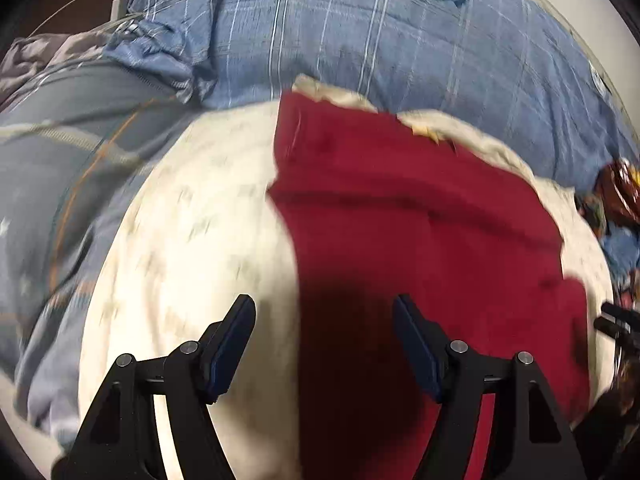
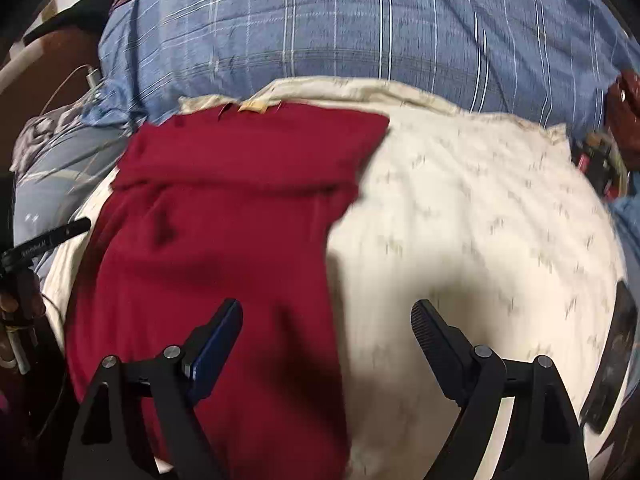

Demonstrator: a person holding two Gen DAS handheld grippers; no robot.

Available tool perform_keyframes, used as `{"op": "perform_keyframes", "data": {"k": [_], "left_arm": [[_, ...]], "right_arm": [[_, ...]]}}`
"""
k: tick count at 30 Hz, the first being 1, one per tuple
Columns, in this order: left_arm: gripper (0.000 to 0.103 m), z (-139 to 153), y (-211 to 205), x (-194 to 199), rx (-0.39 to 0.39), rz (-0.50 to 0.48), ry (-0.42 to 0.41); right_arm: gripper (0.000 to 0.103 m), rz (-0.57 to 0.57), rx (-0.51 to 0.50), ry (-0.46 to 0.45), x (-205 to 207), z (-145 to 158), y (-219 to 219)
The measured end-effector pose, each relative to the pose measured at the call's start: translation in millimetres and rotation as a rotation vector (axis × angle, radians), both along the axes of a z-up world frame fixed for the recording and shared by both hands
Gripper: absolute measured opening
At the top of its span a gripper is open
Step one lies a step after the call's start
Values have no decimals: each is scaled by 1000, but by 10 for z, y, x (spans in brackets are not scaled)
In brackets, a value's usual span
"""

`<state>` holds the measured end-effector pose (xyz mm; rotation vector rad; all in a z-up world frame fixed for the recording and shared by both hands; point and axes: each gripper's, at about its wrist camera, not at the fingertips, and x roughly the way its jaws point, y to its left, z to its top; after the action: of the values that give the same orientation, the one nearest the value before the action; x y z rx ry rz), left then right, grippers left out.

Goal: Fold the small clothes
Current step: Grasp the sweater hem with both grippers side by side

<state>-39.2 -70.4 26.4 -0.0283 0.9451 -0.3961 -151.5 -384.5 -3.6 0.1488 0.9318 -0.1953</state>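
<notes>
A dark red garment (image 1: pixel 420 216) lies spread flat on a cream patterned cushion (image 1: pixel 192 248). In the right wrist view the same red garment (image 2: pixel 224 232) covers the cushion's left half, with a folded band across its top. My left gripper (image 1: pixel 324 308) hovers open above the garment's left edge, nothing between its fingers. My right gripper (image 2: pixel 326 312) hangs open above the garment's right edge, one finger over the red cloth and the other over the bare cream cushion (image 2: pixel 480 220). Both views are blurred.
A blue plaid quilt (image 1: pixel 360 36) with a round crest lies behind the cushion. Grey-blue bedding (image 1: pixel 60 168) sits at the left. A white charger and cable (image 1: pixel 118 2) lie at the far left. A dark phone (image 2: pixel 616 360) rests at the cushion's right edge. Small colourful items (image 1: pixel 618 196) clutter the right.
</notes>
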Motion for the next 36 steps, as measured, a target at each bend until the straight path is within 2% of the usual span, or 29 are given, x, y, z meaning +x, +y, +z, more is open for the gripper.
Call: {"op": "perform_keyframes", "data": {"k": [6, 10, 12, 16, 23, 26, 28, 30, 36], "left_arm": [[70, 13, 317, -491, -48, -4, 89], [70, -14, 375, -772, -15, -30, 120], [70, -59, 380, -856, -20, -37, 149], [70, -155, 364, -948, -24, -39, 204], [70, -169, 279, -990, 24, -63, 198], [70, -189, 273, -1025, 32, -70, 221], [70, -188, 270, -1057, 27, -61, 238], [69, -180, 285, -1052, 9, -55, 265], [69, -252, 288, -1020, 4, -48, 306]], "right_arm": [[87, 40, 92, 0, -338, -104, 34], [81, 75, 127, 30, -476, -241, 104], [72, 79, 132, 58, -533, -331, 130], [71, 62, 163, 56, -642, -377, 100], [71, 61, 166, 97, -713, -419, 91], [63, 68, 187, 103, -738, -456, 94], [45, 78, 183, 109, -732, -456, 110], [38, 100, 192, 98, -742, -422, 139], [38, 121, 234, 95, -710, -435, 150]]}}
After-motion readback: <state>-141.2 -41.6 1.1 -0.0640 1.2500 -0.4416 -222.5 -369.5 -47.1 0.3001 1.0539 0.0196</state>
